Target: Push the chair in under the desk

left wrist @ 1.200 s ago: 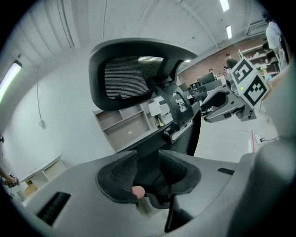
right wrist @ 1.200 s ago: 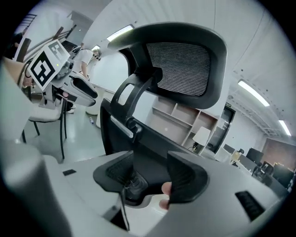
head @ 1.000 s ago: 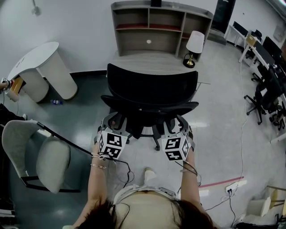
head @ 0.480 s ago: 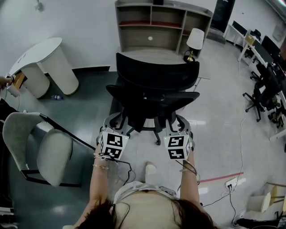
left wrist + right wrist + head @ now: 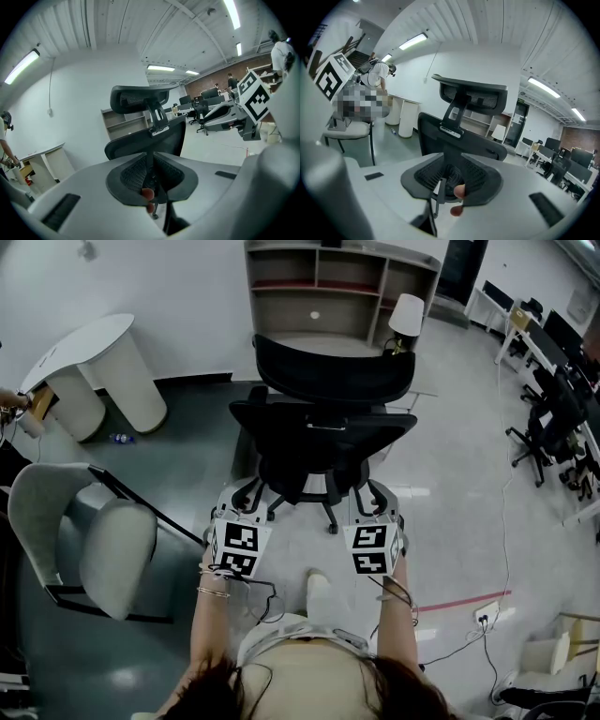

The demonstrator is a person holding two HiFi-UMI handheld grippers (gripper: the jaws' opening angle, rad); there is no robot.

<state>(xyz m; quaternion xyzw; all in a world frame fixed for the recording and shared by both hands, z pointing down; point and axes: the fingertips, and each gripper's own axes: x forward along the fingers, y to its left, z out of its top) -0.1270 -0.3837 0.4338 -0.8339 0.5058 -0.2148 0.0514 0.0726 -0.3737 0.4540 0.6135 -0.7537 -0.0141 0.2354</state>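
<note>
A black mesh office chair [image 5: 323,427] with a headrest stands in front of the wooden desk [image 5: 309,343], its back towards me. In the head view my left gripper [image 5: 246,501] and right gripper [image 5: 375,498] hover low behind the chair's base, one on each side, not touching it. In the left gripper view the chair [image 5: 145,140] stands a short way ahead of the left gripper [image 5: 152,190]. The right gripper view shows the chair [image 5: 457,136] beyond the right gripper [image 5: 446,194]. Both pairs of jaws are closing, a gap remains, and nothing is between them.
A shelf unit [image 5: 342,282] and a white lamp [image 5: 406,317] stand on the desk. A grey chair [image 5: 89,545] is at the left and a white rounded table [image 5: 89,367] at the far left. Black office chairs [image 5: 553,427] and a floor power strip [image 5: 486,615] are at the right.
The black chair has rolled away from me towards the desk. Both grippers, which were beside its back, are now behind its base and clear of it.
</note>
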